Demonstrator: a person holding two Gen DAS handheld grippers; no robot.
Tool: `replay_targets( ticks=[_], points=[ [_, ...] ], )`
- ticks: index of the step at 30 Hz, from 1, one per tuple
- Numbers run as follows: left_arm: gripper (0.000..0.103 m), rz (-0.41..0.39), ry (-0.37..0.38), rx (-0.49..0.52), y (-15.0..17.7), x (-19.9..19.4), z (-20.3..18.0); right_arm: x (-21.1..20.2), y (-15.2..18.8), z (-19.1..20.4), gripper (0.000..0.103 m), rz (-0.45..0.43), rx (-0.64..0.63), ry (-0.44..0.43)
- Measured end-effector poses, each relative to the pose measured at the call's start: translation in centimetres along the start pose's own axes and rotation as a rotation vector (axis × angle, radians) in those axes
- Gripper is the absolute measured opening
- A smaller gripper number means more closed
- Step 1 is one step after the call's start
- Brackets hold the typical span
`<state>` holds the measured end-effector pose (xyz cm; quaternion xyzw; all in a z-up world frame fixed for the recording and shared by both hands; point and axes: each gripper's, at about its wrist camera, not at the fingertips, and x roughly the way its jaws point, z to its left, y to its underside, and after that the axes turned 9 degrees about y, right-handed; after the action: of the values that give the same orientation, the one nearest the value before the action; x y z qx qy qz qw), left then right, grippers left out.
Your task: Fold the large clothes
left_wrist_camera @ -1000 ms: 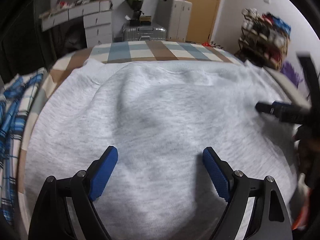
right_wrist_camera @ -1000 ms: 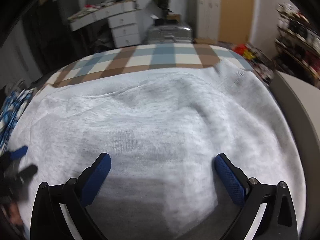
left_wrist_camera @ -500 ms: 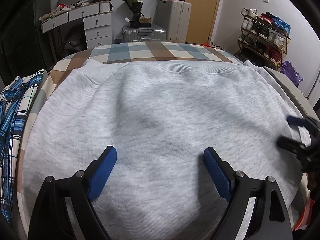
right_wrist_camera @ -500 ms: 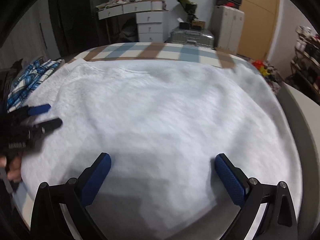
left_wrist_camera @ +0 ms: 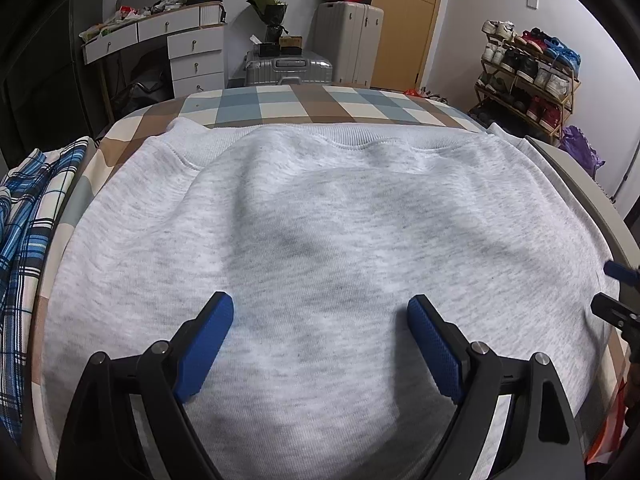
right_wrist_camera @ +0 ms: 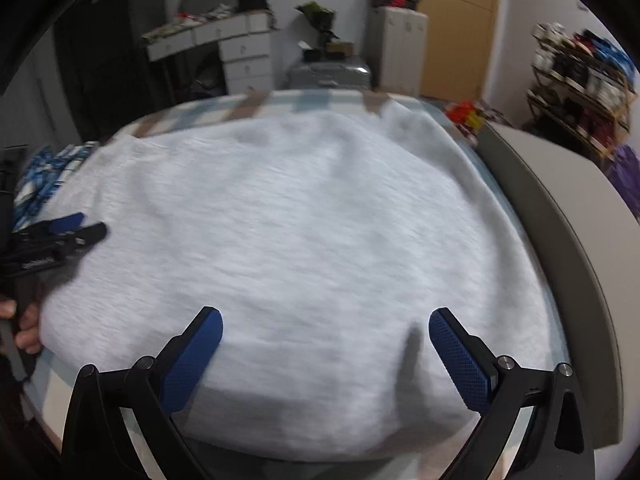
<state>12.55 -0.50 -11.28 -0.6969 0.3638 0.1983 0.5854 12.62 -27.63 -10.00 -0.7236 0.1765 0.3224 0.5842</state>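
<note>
Sweatshirt [left_wrist_camera: 320,240]: one, grey, spread flat on the checked bedspread [left_wrist_camera: 304,104].
Your two grippers, left gripper [left_wrist_camera: 320,320] and right gripper [right_wrist_camera: 325,334], hover over its near edge, both spread wide, empty; one plaid shirt [left_wrist_camera: 28,216] lies left, one shoe rack [left_wrist_camera: 528,68] far right.

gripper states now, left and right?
Left gripper: open, empty, above the light grey knit sweatshirt.
Right gripper: open, empty, over the same sweatshirt.
</note>
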Motion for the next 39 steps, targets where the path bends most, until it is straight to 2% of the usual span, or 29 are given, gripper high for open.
replay_targets(
  ticks=[4, 7, 13, 16, 17, 19, 22, 27, 31, 35, 39],
  points=[
    [0.085, -0.001, -0.007, 0.002, 0.0, 0.0, -0.2, 2.1, -1.5, 3.8, 0.103, 0.022, -0.089, -0.071],
    [0.085, -0.009, -0.011, -0.002, 0.1, -0.1, -0.3, 3.4, -1.2, 6.2, 0.103, 0.007, -0.174, -0.033],
    [0.085, -0.007, -0.013, -0.001, 0.0, 0.0, -0.3, 3.3, 0.0, 5.0, 0.103, -0.020, -0.149, -0.073],
    [0.085, 0.001, -0.069, -0.007, 0.0, -0.3, -1.2, 2.9, 0.2, 4.9, 0.103, -0.018, -0.144, -0.078],
    [0.085, 0.011, -0.061, -0.006, 0.2, -0.6, -2.2, 2.9, 0.2, 4.9, 0.103, -0.016, -0.145, -0.080],
    [0.085, 0.034, 0.008, 0.037, 0.9, -0.8, -4.1, 2.9, 0.1, 4.9, 0.103, -0.012, -0.148, -0.083],
    [0.086, 0.016, -0.069, 0.116, 2.5, -1.0, -6.4, 2.9, 0.1, 4.9, 0.103, -0.014, -0.157, -0.085],
    [0.086, -0.002, -0.021, 0.036, 3.3, -2.7, -4.8, 2.8, 0.1, 4.5, 0.103, 0.008, -0.200, -0.113],
    [0.086, -0.004, -0.060, 0.028, 3.9, -4.1, -4.3, 2.7, 0.3, 4.1, 0.103, 0.030, -0.220, -0.123],
    [0.086, -0.020, -0.023, -0.076, 4.6, -5.3, -2.5, 2.4, 0.4, 3.5, 0.103, 0.036, -0.230, -0.114],
    [0.086, -0.026, -0.075, -0.097, 4.9, -5.9, -2.2, 1.9, 0.8, 0.7, 0.103, 0.015, -0.186, -0.066]
  ],
)
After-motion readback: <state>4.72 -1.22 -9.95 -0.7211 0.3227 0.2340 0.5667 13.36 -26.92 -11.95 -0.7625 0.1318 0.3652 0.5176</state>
